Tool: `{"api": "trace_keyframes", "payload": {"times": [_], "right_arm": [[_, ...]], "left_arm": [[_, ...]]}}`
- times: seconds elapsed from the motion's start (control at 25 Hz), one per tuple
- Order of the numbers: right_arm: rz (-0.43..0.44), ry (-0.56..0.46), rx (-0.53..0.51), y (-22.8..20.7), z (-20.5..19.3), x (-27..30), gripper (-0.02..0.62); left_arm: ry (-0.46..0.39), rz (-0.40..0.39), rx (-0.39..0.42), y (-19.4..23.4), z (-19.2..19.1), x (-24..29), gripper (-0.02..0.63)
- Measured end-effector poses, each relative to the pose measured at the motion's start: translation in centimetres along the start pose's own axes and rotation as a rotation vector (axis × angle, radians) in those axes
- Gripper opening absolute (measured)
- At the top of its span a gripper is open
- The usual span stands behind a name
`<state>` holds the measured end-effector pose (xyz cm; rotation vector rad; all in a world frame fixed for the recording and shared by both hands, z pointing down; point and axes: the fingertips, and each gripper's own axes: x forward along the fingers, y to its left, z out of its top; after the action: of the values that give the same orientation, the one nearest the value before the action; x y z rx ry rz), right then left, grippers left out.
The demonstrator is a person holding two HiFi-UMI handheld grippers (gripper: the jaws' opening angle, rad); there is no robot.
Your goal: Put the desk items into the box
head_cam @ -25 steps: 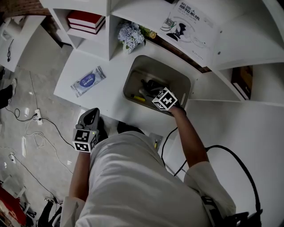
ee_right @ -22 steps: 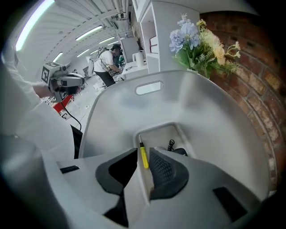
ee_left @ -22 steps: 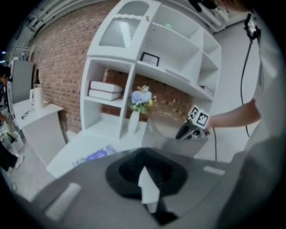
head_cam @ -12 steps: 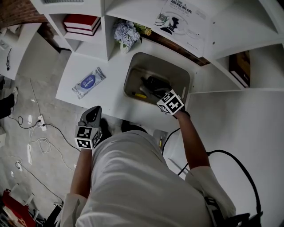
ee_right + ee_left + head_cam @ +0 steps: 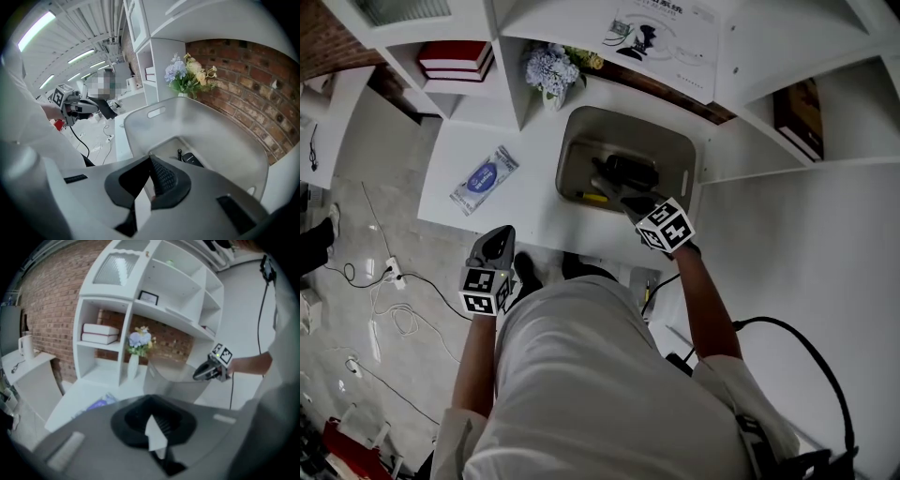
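The grey box (image 5: 686,155) stands on the white desk (image 5: 534,211) and holds a black item (image 5: 629,172) and a yellow pen (image 5: 594,198). My right gripper (image 5: 615,191) hovers over the box's near edge, shut with nothing between its jaws. In the right gripper view the box (image 5: 206,126) lies just ahead with the black item (image 5: 192,160) on its floor. A blue wipes pack (image 5: 485,173) lies on the desk to the left of the box. My left gripper (image 5: 498,238) hangs off the desk's front edge, shut and empty, a little short of the pack (image 5: 100,403).
A vase of flowers (image 5: 549,71) stands behind the box's left corner. Red books (image 5: 455,56) lie in a shelf cubby at the back left. A printed sheet (image 5: 661,37) leans behind the box. Cables (image 5: 389,291) run across the floor on the left.
My right gripper has drawn back out of the box toward its near edge, and its jaws have closed empty. The left gripper has stayed where it was.
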<state>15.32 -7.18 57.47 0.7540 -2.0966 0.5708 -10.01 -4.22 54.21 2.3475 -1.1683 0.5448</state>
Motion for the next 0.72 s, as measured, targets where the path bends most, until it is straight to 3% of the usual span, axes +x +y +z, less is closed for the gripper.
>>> {"api": "trace_keyframes", "payload": {"times": [0.28,0.44,0.72], "right_arm": [[0.004,-0.033,0.016,0.2,0.2,-0.1,0.002],[0.009,-0.03,0.019,-0.2,0.3,0.0,0.002],[0.047,-0.049,0.027,0.0,0.6,-0.2,0.002]], "left_arm": [[0.026,-0.027,0.065,-1.1,0.6,0.7,0.002],[-0.001,-0.041,0.044,-1.5,1.3,1.1,0.003],[-0.013,0.006,0.025,-1.6,1.6,1.9,0.003]]}}
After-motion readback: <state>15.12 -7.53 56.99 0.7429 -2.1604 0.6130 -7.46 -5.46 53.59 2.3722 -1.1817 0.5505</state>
